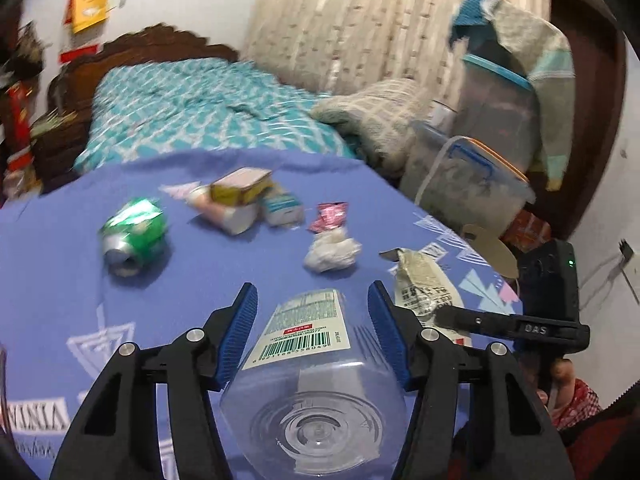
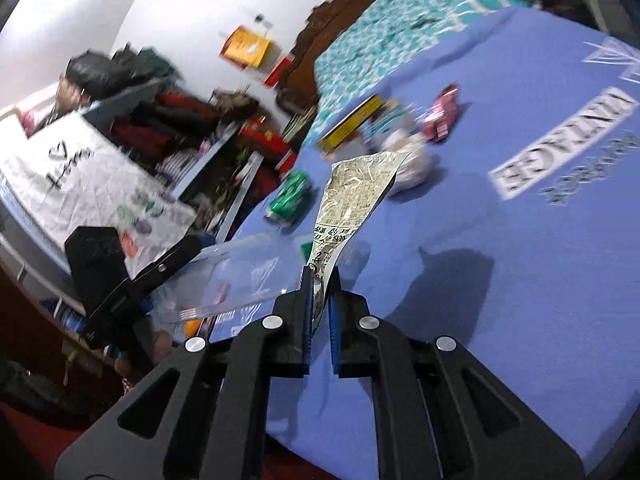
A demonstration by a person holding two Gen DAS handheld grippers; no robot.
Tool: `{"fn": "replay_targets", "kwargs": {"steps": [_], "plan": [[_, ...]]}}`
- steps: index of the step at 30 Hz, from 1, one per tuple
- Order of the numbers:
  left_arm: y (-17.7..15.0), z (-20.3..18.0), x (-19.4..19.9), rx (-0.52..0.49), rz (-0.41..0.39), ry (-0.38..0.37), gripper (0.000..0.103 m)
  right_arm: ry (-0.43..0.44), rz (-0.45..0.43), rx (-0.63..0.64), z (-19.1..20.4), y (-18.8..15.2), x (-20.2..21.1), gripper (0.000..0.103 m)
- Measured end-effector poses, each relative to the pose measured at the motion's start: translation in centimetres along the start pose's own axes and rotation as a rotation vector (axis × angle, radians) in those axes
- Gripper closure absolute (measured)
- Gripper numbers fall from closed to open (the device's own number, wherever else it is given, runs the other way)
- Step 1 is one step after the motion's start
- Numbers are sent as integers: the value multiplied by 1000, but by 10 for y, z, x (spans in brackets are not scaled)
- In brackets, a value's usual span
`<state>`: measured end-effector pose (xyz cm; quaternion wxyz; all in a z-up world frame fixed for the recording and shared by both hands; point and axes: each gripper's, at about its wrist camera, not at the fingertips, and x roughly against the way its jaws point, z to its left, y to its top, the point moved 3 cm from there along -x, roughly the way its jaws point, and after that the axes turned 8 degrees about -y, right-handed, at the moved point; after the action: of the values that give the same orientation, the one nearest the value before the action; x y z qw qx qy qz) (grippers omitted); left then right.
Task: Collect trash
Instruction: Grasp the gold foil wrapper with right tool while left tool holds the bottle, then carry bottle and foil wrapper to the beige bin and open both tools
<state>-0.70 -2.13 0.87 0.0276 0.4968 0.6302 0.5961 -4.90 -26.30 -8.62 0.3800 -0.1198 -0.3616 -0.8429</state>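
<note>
Trash lies spread over a blue printed cloth [image 1: 60, 264], and two pieces of it are in the claws. A clear plastic bottle [image 1: 316, 396] fills the bottom centre of the left wrist view, base toward the camera, its white barcode label facing up. It sits between the blue pads of the left gripper [image 1: 313, 300]; the pads flank its sides, but whether they press on it cannot be told from this view. At the lower centre of the right wrist view the right gripper [image 2: 320, 276] is clamped on a crinkled foil wrapper [image 2: 360, 188], whose printed strip rises from the closed pads toward the middle of the frame.

The rest of the trash lies farther back on the cloth. In the left wrist view a crushed green can [image 1: 134, 236] lies at centre left. A yellow box [image 1: 240, 186] rests on top of a small heap of white cartons near the top of the cloth. A pink wrapper [image 1: 330, 216] sits just right of that heap, with a crumpled white paper ball [image 1: 332, 252] just below it. Beyond the cloth, in the upper half of that frame, are a bed with a teal patterned cover [image 1: 192, 116] and a beige curtain [image 1: 380, 16]. A clear storage bin [image 1: 468, 176] with a blue latch stands at the right.
</note>
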Motion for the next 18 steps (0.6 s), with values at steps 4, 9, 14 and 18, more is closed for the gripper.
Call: {"fn": "replay_targets", "kwargs": {"steps": [4,9,14,18], "plan": [[12,-31,-27,-72,23,-56,49,-39,-67,-51,-31,5,29,94],[17,-60,-65,-149,78,-83,49,-75,-111,-118,-62,1,52,94],[-2,-68,-100,-195,207,-35,48,-80,-115,-154,-72,-11,51,94],[-20,-57,-128,-157,321,-20,40,-70,-110,-158,-74,-15,46,94]]}}
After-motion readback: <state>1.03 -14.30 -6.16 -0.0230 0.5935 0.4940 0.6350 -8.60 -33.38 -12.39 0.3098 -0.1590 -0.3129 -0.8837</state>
